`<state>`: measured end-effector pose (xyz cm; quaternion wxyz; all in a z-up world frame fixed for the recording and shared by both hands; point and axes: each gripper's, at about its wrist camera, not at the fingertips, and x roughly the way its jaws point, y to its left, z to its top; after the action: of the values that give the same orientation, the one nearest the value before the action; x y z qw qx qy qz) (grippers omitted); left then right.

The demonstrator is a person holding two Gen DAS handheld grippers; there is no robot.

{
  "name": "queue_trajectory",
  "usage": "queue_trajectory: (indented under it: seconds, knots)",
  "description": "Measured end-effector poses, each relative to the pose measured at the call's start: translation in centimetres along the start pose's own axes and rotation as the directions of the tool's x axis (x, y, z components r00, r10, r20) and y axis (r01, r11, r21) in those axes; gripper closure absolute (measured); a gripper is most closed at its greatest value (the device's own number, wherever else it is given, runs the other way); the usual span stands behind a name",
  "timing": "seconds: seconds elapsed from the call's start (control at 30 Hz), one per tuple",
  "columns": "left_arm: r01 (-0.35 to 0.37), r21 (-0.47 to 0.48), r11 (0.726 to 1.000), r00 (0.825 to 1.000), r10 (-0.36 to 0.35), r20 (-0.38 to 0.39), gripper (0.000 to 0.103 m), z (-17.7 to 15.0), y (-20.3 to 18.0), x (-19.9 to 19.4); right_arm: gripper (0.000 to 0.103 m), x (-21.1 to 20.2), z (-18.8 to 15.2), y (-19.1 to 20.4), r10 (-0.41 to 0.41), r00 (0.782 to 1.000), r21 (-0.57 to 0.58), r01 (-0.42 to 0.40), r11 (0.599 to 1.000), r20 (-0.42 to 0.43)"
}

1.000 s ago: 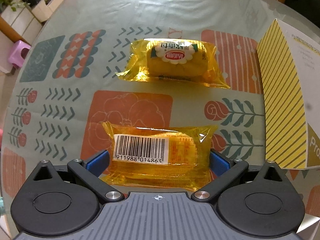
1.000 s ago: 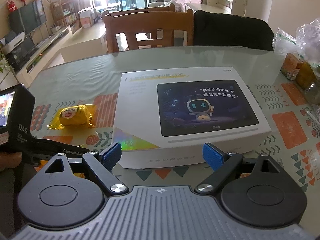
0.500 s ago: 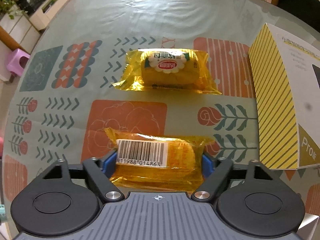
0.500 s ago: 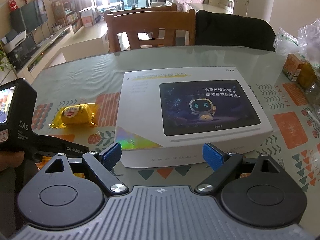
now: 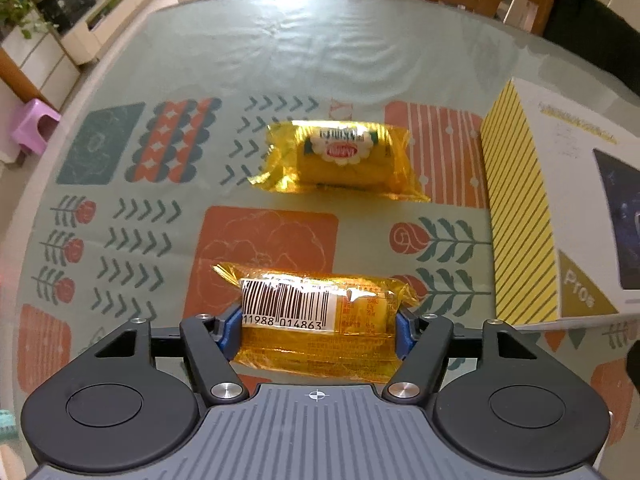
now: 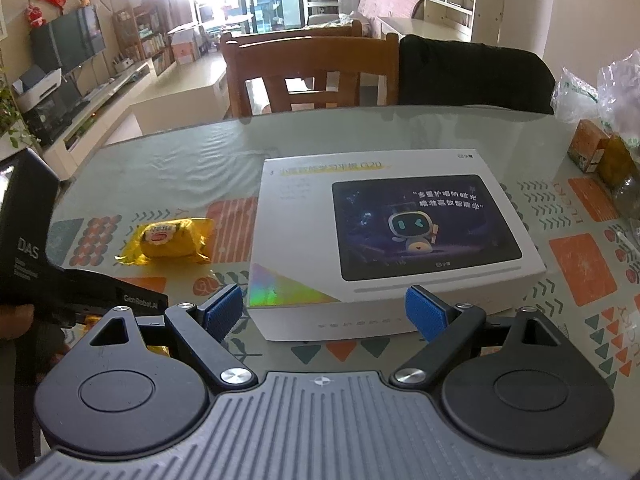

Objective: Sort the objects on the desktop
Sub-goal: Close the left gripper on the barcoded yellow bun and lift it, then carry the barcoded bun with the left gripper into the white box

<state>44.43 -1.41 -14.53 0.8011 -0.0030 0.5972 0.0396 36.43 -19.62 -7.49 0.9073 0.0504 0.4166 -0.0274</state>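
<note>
Left wrist view is showing the left gripper [image 5: 318, 332] clamping its blue pads [image 5: 230, 334] on both ends of a yellow snack packet [image 5: 316, 330], barcode side facing up, at the lower middle of the frame. A second yellow snack packet [image 5: 344, 158] is lying label-up on the patterned tablecloth [image 5: 120, 152] above it in the frame, well apart. At the right edge, a white tablet box [image 5: 560, 184] with a yellow striped side is sitting flat. Over in the right wrist view, the right gripper [image 6: 324, 314] is hanging with its jaws spread wide and nothing between them, near the box's front edge. A wooden chair [image 6: 308, 76] is standing behind the table at upper middle.
</note>
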Motion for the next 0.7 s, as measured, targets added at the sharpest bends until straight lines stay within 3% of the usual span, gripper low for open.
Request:
queue_trajectory:
  seconds: [0.3, 0.7]
  knots:
    - [-0.001, -0.014, 1.000, 0.998, 0.001, 0.059, 0.037, -1.1, 1.1, -4.0, 0.000, -1.8, 0.0, 0.6, 0.021, 0.999, -0.003, -0.021, 1.000, 0.034]
    - [0.045, -0.014, 0.999, 0.991, -0.043, 0.130, 0.037, -4.9, 3.5, -10.1, 0.000, -7.1, -2.0, 2.9, 0.019, 0.995, -0.004, -0.018, 1.000, 0.100]
